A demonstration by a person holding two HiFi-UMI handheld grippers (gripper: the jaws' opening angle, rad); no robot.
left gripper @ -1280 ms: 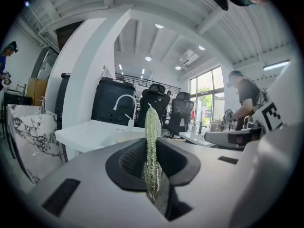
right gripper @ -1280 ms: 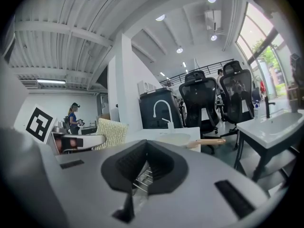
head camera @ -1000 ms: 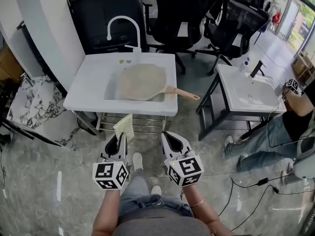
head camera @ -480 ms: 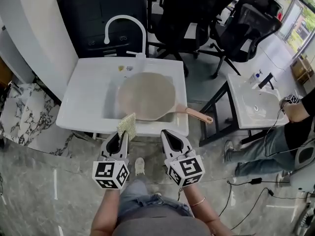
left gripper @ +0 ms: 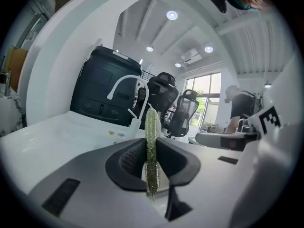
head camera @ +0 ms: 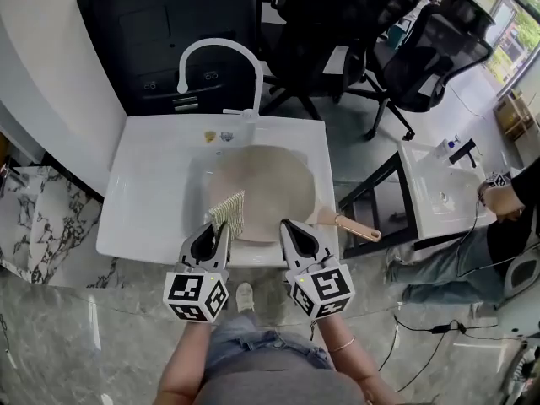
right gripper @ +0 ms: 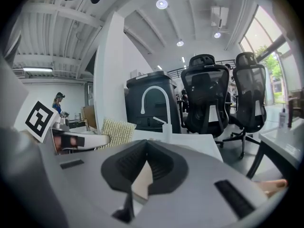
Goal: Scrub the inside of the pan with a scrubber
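A round beige pan (head camera: 272, 188) lies in the basin of a white sink (head camera: 148, 197), its wooden handle (head camera: 356, 227) sticking out over the front right corner. My left gripper (head camera: 221, 229) is shut on a yellow-green scrubber (head camera: 229, 212), which stands upright over the pan's near rim. In the left gripper view the scrubber (left gripper: 151, 132) is pinched edge-on between the jaws of the left gripper (left gripper: 151, 148). My right gripper (head camera: 290, 228) hovers at the sink's front edge, near the handle's root. The right gripper (right gripper: 145, 148) is shut with nothing held.
A white curved faucet (head camera: 216, 54) rises behind the basin, before a black cabinet (head camera: 169, 24). Office chairs (head camera: 422, 45) stand at the back right. A second sink (head camera: 439, 194) and a seated person (head camera: 506, 226) are to the right. A marble slab (head camera: 29, 218) lies left.
The sink and pan have come much closer. Both grippers have moved from over the floor to the sink's front edge, and the scrubber now overlaps the pan's near rim.
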